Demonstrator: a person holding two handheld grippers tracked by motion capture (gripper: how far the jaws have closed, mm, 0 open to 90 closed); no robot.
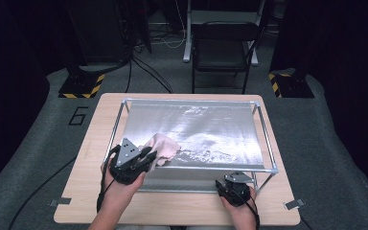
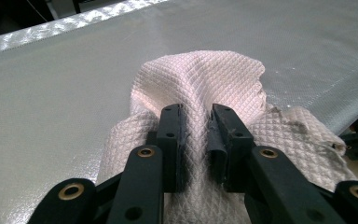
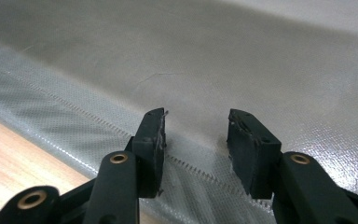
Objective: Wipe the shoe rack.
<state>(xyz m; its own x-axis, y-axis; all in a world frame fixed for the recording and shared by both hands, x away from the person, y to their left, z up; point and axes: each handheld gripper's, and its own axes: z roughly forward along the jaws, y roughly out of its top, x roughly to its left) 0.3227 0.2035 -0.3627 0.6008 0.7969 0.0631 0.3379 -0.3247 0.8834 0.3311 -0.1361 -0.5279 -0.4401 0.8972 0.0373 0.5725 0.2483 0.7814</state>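
Observation:
A crumpled pale pink quilted cloth (image 1: 164, 146) lies on the near left part of a silver sheet (image 1: 220, 120) stretched over a metal frame (image 1: 267, 143). My left gripper (image 1: 149, 154) is shut on the cloth's near side. In the left gripper view, the cloth (image 2: 200, 79) bunches up between the two pads of the left gripper (image 2: 196, 116). My right gripper (image 1: 231, 186) rests at the frame's front right corner. In the right gripper view, the right gripper (image 3: 196, 128) stands open over the sheet's stitched hem (image 3: 200, 172), with nothing pinched.
The frame stands on a wooden table (image 1: 172, 211). Glossy streaks (image 1: 206, 143) mark the sheet's middle and right. A black folding chair (image 1: 223, 48) and two hazard-striped stand bases (image 1: 81, 86) are on the floor beyond the table.

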